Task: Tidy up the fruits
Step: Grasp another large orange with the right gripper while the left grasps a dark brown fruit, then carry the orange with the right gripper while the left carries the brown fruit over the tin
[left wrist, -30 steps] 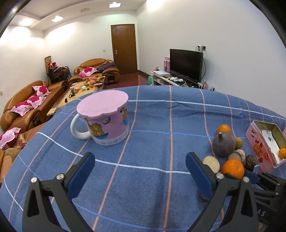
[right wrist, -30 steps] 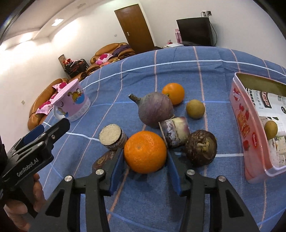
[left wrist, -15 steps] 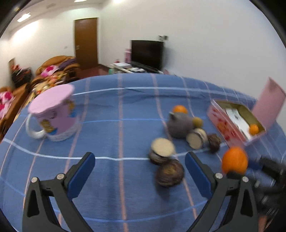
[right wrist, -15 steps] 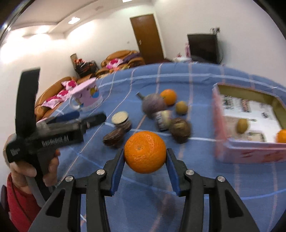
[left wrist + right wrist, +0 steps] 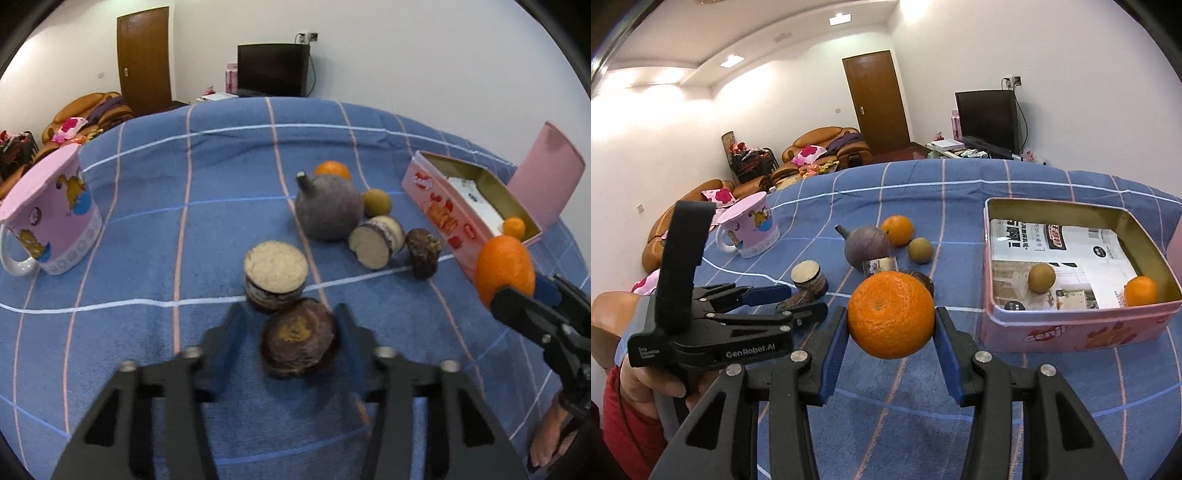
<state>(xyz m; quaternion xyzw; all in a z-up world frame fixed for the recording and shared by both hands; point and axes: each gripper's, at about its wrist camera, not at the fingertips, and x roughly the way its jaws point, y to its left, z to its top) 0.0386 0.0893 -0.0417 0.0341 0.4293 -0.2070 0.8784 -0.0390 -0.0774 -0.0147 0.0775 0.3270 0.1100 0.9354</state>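
My right gripper (image 5: 890,321) is shut on a large orange (image 5: 891,314) and holds it in the air, just left of the pink tin box (image 5: 1071,325). Inside the box lie a small orange (image 5: 1140,291) and a brownish round fruit (image 5: 1041,278). My left gripper (image 5: 291,325) points down at a dark brown fruit (image 5: 299,339) lying on the blue cloth. Its jaws are closing with that fruit between them; the right finger is at the fruit's edge, and a narrow gap shows on the left.
Loose on the cloth are a cut white-topped piece (image 5: 276,273), a purple round fruit (image 5: 328,206), another orange (image 5: 331,170), a small yellow-brown fruit (image 5: 376,202) and two more pieces. A pink mug (image 5: 51,218) stands at the left. A hand (image 5: 646,384) holds the left gripper.
My left gripper swung from the mug to the fruit pile, dipped, and its wide jaws narrowed around the dark brown fruit. My right gripper lifted the orange off the cloth toward the box.
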